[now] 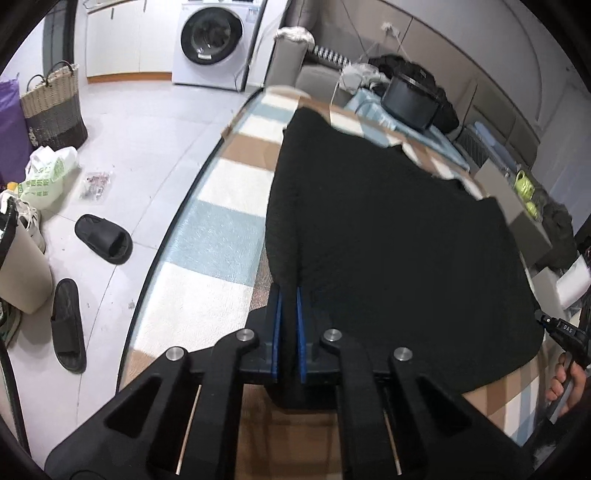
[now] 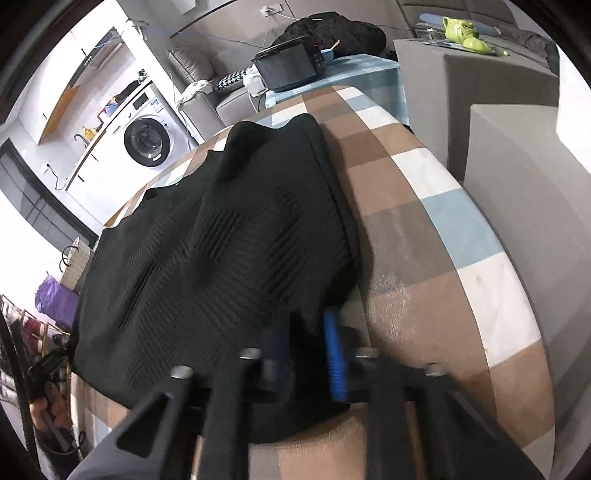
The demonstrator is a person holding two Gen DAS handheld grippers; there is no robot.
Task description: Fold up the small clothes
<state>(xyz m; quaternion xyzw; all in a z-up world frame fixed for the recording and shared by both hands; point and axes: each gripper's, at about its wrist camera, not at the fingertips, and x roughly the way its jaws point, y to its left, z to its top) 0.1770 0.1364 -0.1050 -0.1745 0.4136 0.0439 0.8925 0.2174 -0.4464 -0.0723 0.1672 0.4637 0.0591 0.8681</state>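
Black linkage bars fill the bottom of the left wrist view; your left gripper (image 1: 289, 299) points steeply down at the table, its blue-lined fingers (image 1: 300, 325) drawn close with a strip of the black knit garment (image 1: 388, 229) pinched between them at the garment's lower-left corner. That garment spreads up and right from the fingertips across the checked tablecloth (image 1: 214, 236), taking up most of the centre and right of the frame. At the lower right edge of that view your right hand (image 1: 565, 384) shows, wrapped around the other tool's handle.

In the right wrist view your right gripper (image 2: 308, 325) also tilts steeply down, blurred. Dark fabric bunches between its blue pads (image 2: 334, 354), jaws narrow and clamped on the garment's near right corner. From there the garment runs up and left over the table, ribbed texture visible, right hem lying along the brown and white squares. Both grippers hold the near edge, one at each corner.

Around the table: washing machine (image 1: 210, 40) upper centre, woven basket (image 1: 55, 107) upper left, two black slippers (image 1: 103, 238) on the floor at left, plastic bag (image 1: 48, 173) near the basket. Green mug (image 2: 458, 27) sits on a grey box (image 2: 476, 85) upper right in the right view, black appliance (image 2: 291, 66) top centre.
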